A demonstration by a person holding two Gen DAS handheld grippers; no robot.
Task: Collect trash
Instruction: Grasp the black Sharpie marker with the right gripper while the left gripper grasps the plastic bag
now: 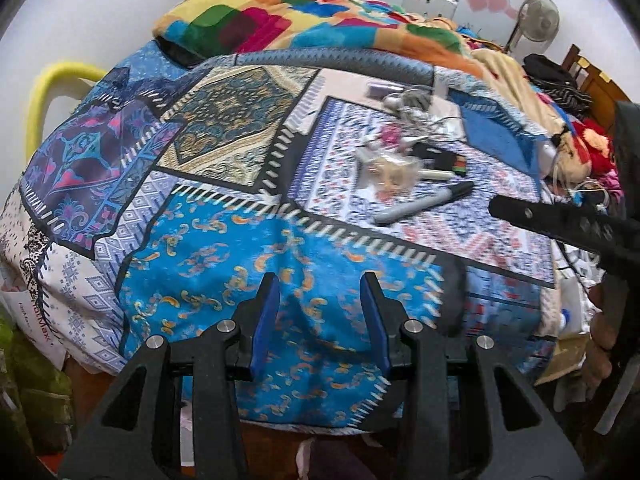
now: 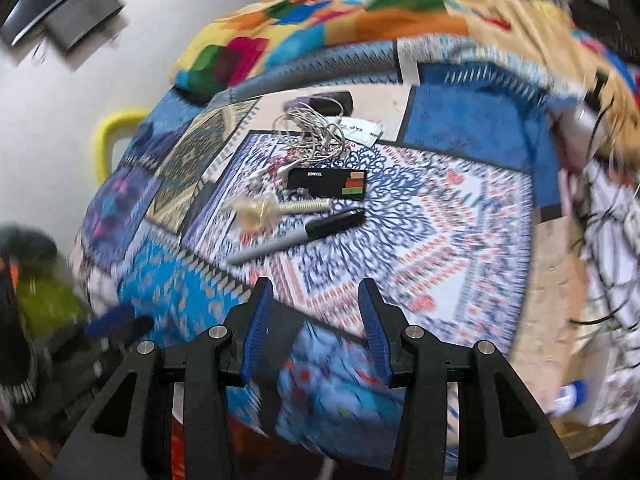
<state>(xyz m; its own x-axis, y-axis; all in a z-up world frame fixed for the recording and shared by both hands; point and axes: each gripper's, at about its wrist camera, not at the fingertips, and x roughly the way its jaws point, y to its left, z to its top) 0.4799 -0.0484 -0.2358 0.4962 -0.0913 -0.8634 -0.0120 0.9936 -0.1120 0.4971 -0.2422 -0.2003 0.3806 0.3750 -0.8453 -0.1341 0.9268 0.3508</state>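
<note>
Small items lie on a patterned bedspread [image 1: 224,248]: a crumpled clear wrapper [image 1: 390,172] [image 2: 252,210], a grey marker [image 1: 424,202] [image 2: 298,234], a black card [image 2: 327,183] [image 1: 438,158], a white stick [image 2: 306,206], tangled white earphones [image 2: 310,132] [image 1: 408,106] and a white sachet [image 2: 362,130]. My left gripper [image 1: 320,288] is open and empty above the bed's near blue patch. My right gripper [image 2: 316,294] is open and empty, short of the marker. In the left wrist view the right gripper shows as a black bar [image 1: 560,224].
A colourful blanket [image 1: 304,20] is heaped at the bed's far end. A yellow chair back [image 1: 52,88] stands left of the bed. Clothes and cables [image 2: 600,200] pile along the right side. A fan [image 1: 536,20] stands at the back right.
</note>
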